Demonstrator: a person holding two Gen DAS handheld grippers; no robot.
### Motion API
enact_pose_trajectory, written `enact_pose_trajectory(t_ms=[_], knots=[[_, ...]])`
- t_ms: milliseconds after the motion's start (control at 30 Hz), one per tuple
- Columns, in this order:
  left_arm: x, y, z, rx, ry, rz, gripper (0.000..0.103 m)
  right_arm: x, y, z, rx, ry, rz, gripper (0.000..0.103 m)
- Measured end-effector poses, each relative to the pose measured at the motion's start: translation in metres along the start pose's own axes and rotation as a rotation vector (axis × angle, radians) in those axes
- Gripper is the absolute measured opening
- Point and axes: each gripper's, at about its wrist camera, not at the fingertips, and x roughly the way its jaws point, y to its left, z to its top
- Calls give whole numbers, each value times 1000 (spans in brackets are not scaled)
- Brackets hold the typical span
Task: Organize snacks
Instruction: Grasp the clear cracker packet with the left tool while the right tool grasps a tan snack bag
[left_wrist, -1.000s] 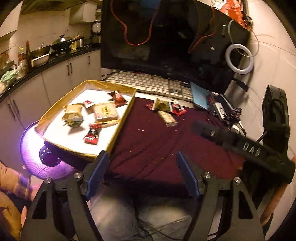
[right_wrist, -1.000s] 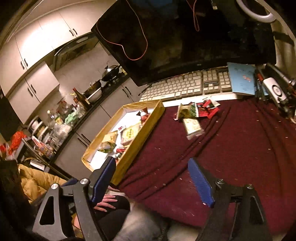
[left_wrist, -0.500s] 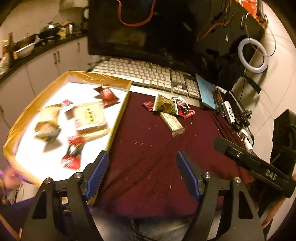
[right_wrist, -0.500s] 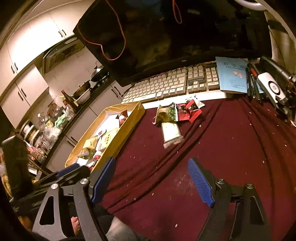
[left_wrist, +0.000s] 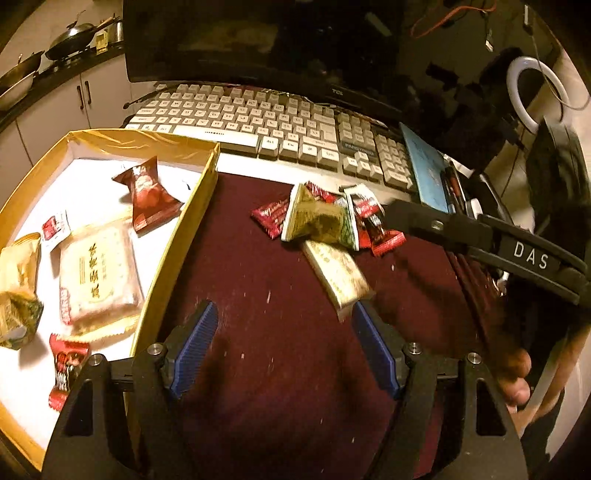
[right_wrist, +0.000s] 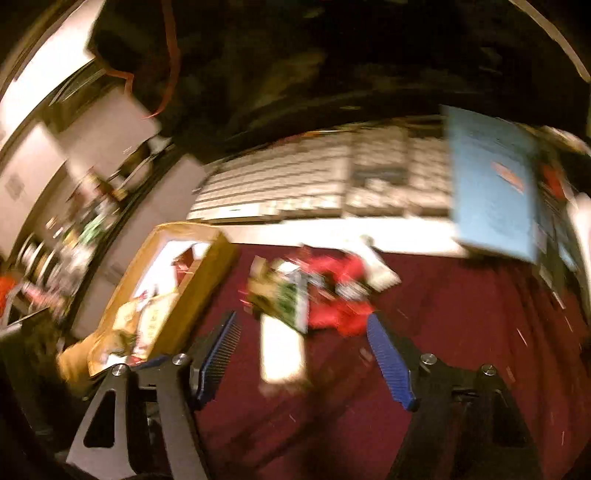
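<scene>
A gold-rimmed box (left_wrist: 173, 236) with a white floor holds several wrapped snacks at the left, and it also shows in the right wrist view (right_wrist: 192, 295). Loose snacks lie on the maroon cloth: a green-gold packet (left_wrist: 321, 221), red wrappers (left_wrist: 376, 229) and a long pale bar (left_wrist: 338, 275). The same pile (right_wrist: 295, 295) is blurred in the right wrist view. My left gripper (left_wrist: 284, 345) is open and empty just before the bar. My right gripper (right_wrist: 304, 345) is open and empty, with the pale bar (right_wrist: 282, 350) between its fingers. The right gripper's black body (left_wrist: 480, 236) reaches in from the right.
A white keyboard (left_wrist: 266, 125) and a dark monitor (left_wrist: 295, 40) stand behind the cloth. A blue booklet (left_wrist: 424, 166) and pens lie at the right. A white ring light (left_wrist: 535, 92) hangs on the right wall. Kitchen cabinets (left_wrist: 55, 107) lie far left.
Both grippers have moved forward over the cloth toward the loose snack pile. The right wrist view is now blurred by motion. Both stay open.
</scene>
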Motion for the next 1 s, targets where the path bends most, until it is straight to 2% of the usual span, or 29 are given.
enact_pose_trajectory(t_ms=[133, 267, 333, 367, 467, 500, 633, 700, 833, 1000], knots=[[0, -2, 10, -3, -10, -2, 75, 34, 20, 25, -148, 63, 31, 72], [-4, -2, 12, 12, -11, 5, 75, 64, 33, 31, -273, 130, 50, 70], [-5, 1, 11, 14, -11, 18, 75, 80, 28, 24, -296, 182, -14, 52], [-6, 3, 9, 8, -9, 21, 75, 81, 27, 21, -295, 186, -20, 50], [-8, 10, 2, -7, 7, 22, 75, 69, 24, 12, -271, 183, 10, 45], [-8, 11, 0, -8, 9, 20, 75, 65, 24, 9, -259, 181, -15, 36], [-9, 9, -6, 0, 16, 17, 75, 52, 23, -2, -225, 180, -54, 33], [-10, 7, -9, 7, 26, 5, 75, 44, 17, -10, -167, 170, -55, 31], [-2, -2, -9, 32, 68, -13, 75, -1, -5, -37, -1, 45, -16, 30], [29, -13, 8, 23, 132, -47, 75, -45, -38, -80, 162, -90, -102, 30]])
